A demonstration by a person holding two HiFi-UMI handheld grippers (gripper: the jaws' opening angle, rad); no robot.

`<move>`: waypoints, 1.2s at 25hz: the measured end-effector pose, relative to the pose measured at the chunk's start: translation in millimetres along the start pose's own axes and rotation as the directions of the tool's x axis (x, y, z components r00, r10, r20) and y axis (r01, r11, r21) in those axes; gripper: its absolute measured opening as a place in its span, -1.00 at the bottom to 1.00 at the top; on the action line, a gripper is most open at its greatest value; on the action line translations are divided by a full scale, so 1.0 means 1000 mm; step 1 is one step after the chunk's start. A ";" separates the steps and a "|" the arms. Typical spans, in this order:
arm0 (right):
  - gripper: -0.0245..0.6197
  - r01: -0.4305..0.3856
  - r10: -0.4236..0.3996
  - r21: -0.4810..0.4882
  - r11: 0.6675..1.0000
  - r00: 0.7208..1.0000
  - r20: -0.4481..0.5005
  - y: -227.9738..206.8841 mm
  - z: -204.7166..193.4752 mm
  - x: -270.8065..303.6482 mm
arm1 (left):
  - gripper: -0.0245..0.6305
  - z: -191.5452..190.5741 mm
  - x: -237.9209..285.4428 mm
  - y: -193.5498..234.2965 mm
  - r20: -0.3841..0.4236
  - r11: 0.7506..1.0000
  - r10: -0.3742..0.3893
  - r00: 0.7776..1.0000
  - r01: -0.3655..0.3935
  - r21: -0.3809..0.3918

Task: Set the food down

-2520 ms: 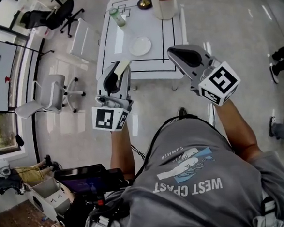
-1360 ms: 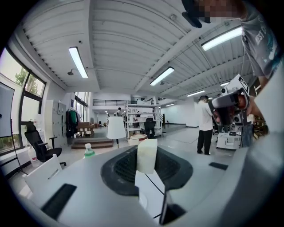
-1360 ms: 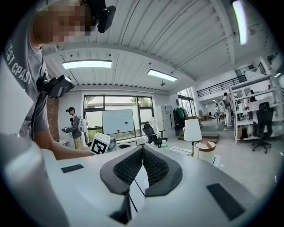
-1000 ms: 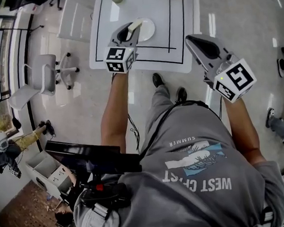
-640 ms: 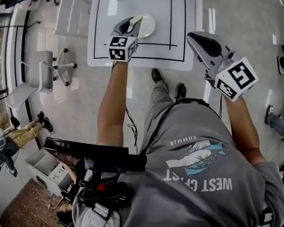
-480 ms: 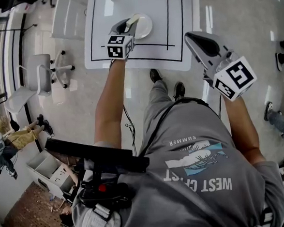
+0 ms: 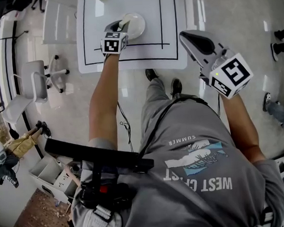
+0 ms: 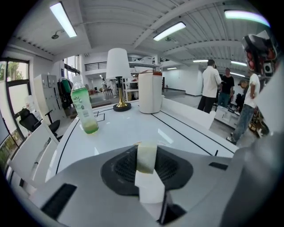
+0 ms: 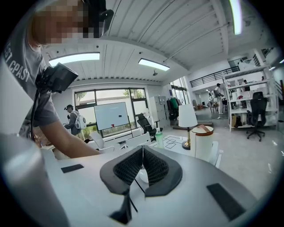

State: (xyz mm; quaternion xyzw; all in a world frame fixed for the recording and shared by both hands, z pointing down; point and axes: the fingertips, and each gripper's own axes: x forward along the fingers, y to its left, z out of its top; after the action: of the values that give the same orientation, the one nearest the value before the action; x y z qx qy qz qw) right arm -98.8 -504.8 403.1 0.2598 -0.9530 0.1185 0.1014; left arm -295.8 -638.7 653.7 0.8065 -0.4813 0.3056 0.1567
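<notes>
Reaching out now, the left gripper (image 7: 118, 29) has travelled from short of the table (image 7: 171, 45) to the plate (image 7: 137, 24). Its jaws still pinch the food (image 8: 146, 156), a pale strip, which sits at the plate's left rim; touching it or not, can't tell. Over to the right, the right gripper (image 7: 187, 35) has barely shifted, off the table's right edge. Left gripper view adds what the head view crops: bottle (image 8: 84, 111), lamp (image 8: 119, 75) and canister (image 8: 151, 92) farther along the table. Right gripper view shows its jaws pressed together, nothing between.
</notes>
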 end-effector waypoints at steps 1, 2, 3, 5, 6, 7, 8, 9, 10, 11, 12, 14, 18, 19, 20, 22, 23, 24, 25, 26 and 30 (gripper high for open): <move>-0.90 0.003 -0.003 0.001 1.000 1.000 -0.004 0.000 -0.002 0.000 | -0.65 -0.002 0.004 -0.001 -0.013 1.000 0.001 1.000 -0.001 0.030; -0.90 0.005 -0.005 0.002 1.000 1.000 -0.008 0.000 -0.004 0.001 | -0.65 -0.003 0.008 0.000 -0.027 0.998 0.006 1.000 -0.004 0.064; -0.90 0.006 -0.006 0.003 1.000 1.000 -0.012 0.001 -0.005 0.003 | -0.65 -0.004 0.012 0.002 -0.044 0.995 0.013 0.999 -0.008 0.099; -0.90 0.007 -0.007 0.006 1.000 1.000 -0.020 0.001 -0.008 0.006 | -0.65 -0.007 0.018 0.006 -0.078 0.984 0.026 0.997 -0.012 0.176; -0.90 0.009 -0.008 0.009 1.000 1.000 -0.025 0.001 -0.009 0.007 | -0.65 -0.008 0.022 0.007 -0.096 0.976 0.033 0.995 -0.011 0.217; -0.90 0.010 -0.010 0.011 1.000 1.000 -0.029 0.001 -0.011 0.007 | -0.65 -0.010 0.024 0.007 -0.116 0.966 0.041 0.992 -0.010 0.258; -0.90 0.011 -0.010 0.013 1.000 0.999 -0.033 0.002 -0.012 0.007 | -0.65 -0.011 0.026 0.007 -0.137 0.955 0.051 0.989 -0.008 0.298; -0.90 0.011 -0.011 0.014 1.000 0.999 -0.036 0.002 -0.014 0.007 | -0.65 -0.012 0.028 0.007 -0.155 0.942 0.063 0.986 -0.008 0.336; -0.90 0.013 -0.012 0.016 1.000 0.999 -0.040 0.002 -0.015 0.006 | -0.65 -0.014 0.030 0.006 -0.170 0.928 0.075 0.982 -0.006 0.374; -0.90 0.015 -0.014 0.018 1.000 0.999 -0.044 0.002 -0.017 0.005 | -0.65 -0.015 0.033 0.005 -0.183 0.912 0.086 0.979 -0.004 0.409; -0.90 0.017 -0.016 0.020 1.000 0.999 -0.049 0.002 -0.018 0.005 | -0.65 -0.017 0.035 0.004 -0.193 0.896 0.098 0.976 -0.002 0.445; -0.90 0.017 -0.016 0.022 1.000 0.998 -0.054 0.003 -0.020 0.004 | -0.65 -0.021 0.039 0.003 -0.208 0.854 0.125 0.970 0.002 0.520; -0.90 0.014 -0.012 0.023 1.000 0.998 -0.063 0.004 -0.023 0.003 | -0.65 -0.026 0.043 0.002 -0.214 0.764 0.171 0.962 0.008 0.645; -0.90 0.013 -0.012 0.024 1.000 0.998 -0.067 0.004 -0.024 0.003 | -0.65 -0.027 0.044 0.000 -0.216 0.745 0.174 0.961 0.015 0.667; -0.90 0.013 -0.011 0.025 1.000 0.998 -0.070 0.004 -0.025 0.003 | -0.65 -0.028 0.045 -0.002 -0.218 0.726 0.177 0.960 0.022 0.687; -0.90 0.010 -0.008 0.027 1.000 0.997 -0.074 0.005 -0.027 0.003 | -0.65 -0.029 0.045 -0.005 -0.219 0.696 0.184 0.958 0.031 0.718; -0.90 0.007 -0.005 0.027 1.000 0.997 -0.076 0.005 -0.027 0.004 | -0.65 -0.028 0.044 -0.006 -0.217 0.682 0.187 0.958 0.032 0.730; -0.90 0.005 -0.003 0.027 1.000 0.997 -0.078 0.006 -0.027 0.004 | -0.65 -0.027 0.043 -0.007 -0.215 0.670 0.191 0.958 0.033 0.742; -0.90 0.002 0.000 0.027 1.000 0.997 -0.079 0.006 -0.027 0.004 | -0.65 -0.027 0.041 -0.008 -0.214 0.660 0.192 0.958 0.035 0.750; -0.90 -0.001 0.003 0.027 1.000 0.997 -0.080 0.007 -0.027 0.003 | -0.65 -0.027 0.040 -0.010 -0.218 0.657 0.189 0.958 0.042 0.753; -0.90 -0.007 0.010 0.027 1.000 0.996 -0.086 0.008 -0.029 0.002 | -0.65 -0.029 0.037 -0.017 -0.243 0.672 0.164 0.956 0.072 0.737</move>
State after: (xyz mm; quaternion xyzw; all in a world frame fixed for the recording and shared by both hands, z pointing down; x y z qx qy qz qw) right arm -101.1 -490.8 430.2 0.2517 -0.9472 0.1428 0.1382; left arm -278.1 -639.6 700.1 0.7344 -0.3085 0.5922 -0.1219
